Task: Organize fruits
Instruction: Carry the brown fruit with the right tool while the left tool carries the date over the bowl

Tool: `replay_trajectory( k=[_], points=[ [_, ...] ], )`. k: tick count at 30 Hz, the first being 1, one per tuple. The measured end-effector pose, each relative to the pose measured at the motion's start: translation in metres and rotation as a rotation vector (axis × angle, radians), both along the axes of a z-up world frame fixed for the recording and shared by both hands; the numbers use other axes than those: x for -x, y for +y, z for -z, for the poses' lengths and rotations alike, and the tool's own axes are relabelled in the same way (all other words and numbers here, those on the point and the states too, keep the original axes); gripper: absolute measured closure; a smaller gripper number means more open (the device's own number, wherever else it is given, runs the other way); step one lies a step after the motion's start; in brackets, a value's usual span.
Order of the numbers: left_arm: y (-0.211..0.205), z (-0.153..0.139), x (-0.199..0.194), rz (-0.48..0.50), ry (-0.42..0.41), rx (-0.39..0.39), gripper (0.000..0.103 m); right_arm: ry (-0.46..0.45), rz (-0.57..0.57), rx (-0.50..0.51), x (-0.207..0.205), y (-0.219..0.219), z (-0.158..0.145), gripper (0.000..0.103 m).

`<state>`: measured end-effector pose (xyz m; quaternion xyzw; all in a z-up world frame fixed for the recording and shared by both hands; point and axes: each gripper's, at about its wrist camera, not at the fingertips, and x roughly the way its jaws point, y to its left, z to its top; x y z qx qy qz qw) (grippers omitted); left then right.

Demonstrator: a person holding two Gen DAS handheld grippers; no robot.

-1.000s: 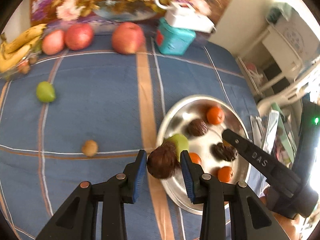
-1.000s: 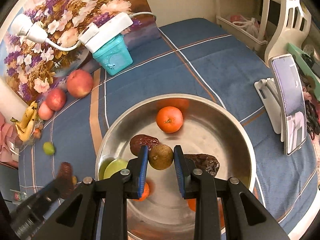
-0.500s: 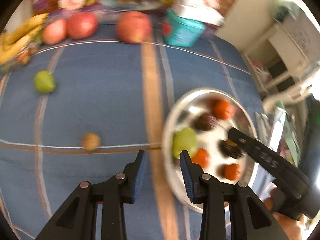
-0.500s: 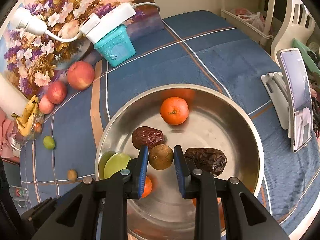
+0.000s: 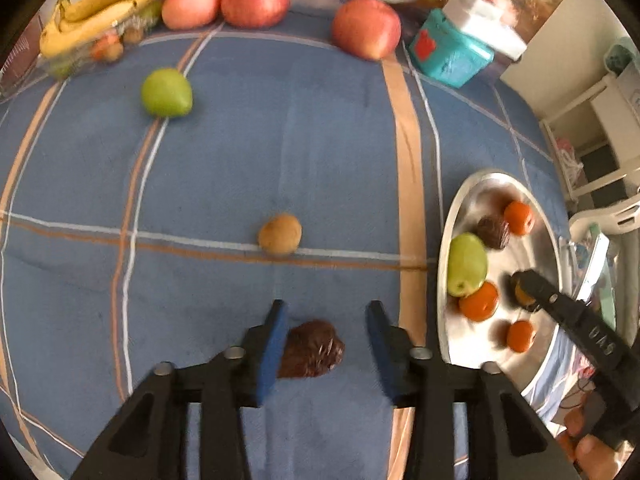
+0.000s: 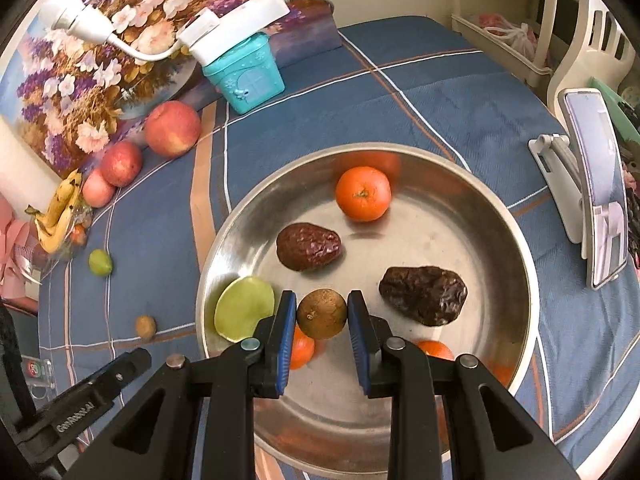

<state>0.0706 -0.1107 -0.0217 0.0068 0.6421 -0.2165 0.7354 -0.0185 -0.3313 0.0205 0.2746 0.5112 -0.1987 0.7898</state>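
My left gripper (image 5: pixel 325 330) is open over the blue cloth, with a wrinkled brown date (image 5: pixel 311 349) lying between its fingers, against the left pad. A small brown fruit (image 5: pixel 279 234) and a green fruit (image 5: pixel 166 92) lie further out. My right gripper (image 6: pixel 322 316) is shut on a small brown round fruit (image 6: pixel 321 313) above the steel bowl (image 6: pixel 516 232). The bowl holds an orange (image 6: pixel 363 193), two dark dates (image 6: pixel 308 246), a green fruit (image 6: pixel 244 307) and more oranges partly hidden by the fingers.
Three red apples (image 5: pixel 365 26) and bananas (image 5: pixel 100 4) line the far edge by a floral picture. A teal box (image 6: pixel 245 74) carries a white power strip. A phone on a stand (image 6: pixel 596 200) is right of the bowl.
My left gripper swung left away from the bowl, opened and released the date onto the cloth. My right gripper kept hold of the brown fruit and stayed over the bowl.
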Motion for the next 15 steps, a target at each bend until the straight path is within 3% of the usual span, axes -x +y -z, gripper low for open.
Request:
replay_trajectory(
  k=[6,11,13,15],
  points=[
    [-0.006,0.011,0.007,0.039,0.013,-0.069,0.038,-0.009,-0.008,-0.005,0.0,0.002,-0.001,0.076],
    [-0.024,0.022,0.018,0.135,-0.002,-0.131,0.039,-0.009,-0.007,-0.014,0.0,0.001,0.0,0.076],
    [-0.029,0.023,0.022,0.164,-0.027,-0.167,0.042,-0.011,-0.009,-0.016,0.0,0.0,0.0,0.076],
    [-0.033,0.022,0.024,0.172,-0.056,-0.208,0.059,-0.013,-0.006,-0.019,0.0,-0.001,0.0,0.076]
  ],
)
